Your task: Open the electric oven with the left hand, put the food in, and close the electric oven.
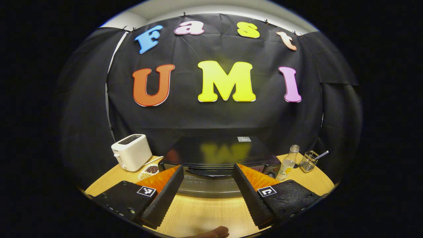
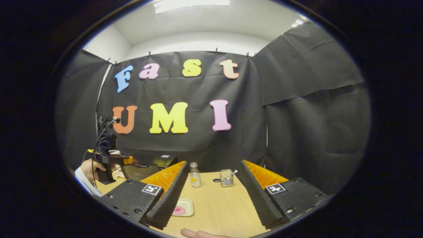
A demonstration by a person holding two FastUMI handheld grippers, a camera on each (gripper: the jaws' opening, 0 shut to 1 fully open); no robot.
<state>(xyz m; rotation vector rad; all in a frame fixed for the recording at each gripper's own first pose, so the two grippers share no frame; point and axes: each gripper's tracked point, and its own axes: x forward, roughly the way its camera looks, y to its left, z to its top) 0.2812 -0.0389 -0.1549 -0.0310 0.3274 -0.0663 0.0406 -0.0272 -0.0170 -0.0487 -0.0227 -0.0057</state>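
The black electric oven (image 1: pixel 218 155) sits at the back of the wooden table (image 1: pixel 205 211), door closed, straight ahead of the left gripper (image 1: pixel 208 185), whose jaws are spread wide. A white toaster (image 1: pixel 131 152) stands to its left, a glass bottle (image 1: pixel 287 163) and wire holder (image 1: pixel 309 161) to its right. The right gripper (image 2: pixel 213 188) hangs open-jawed above a small tray of pink food (image 2: pixel 182 208).

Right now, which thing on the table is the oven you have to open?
Look at the round wooden table in front of the black cloth wall. In the middle sits the electric oven, a wide, low black box with a shiny top and a glass door. The white toaster on its left is smaller and taller.
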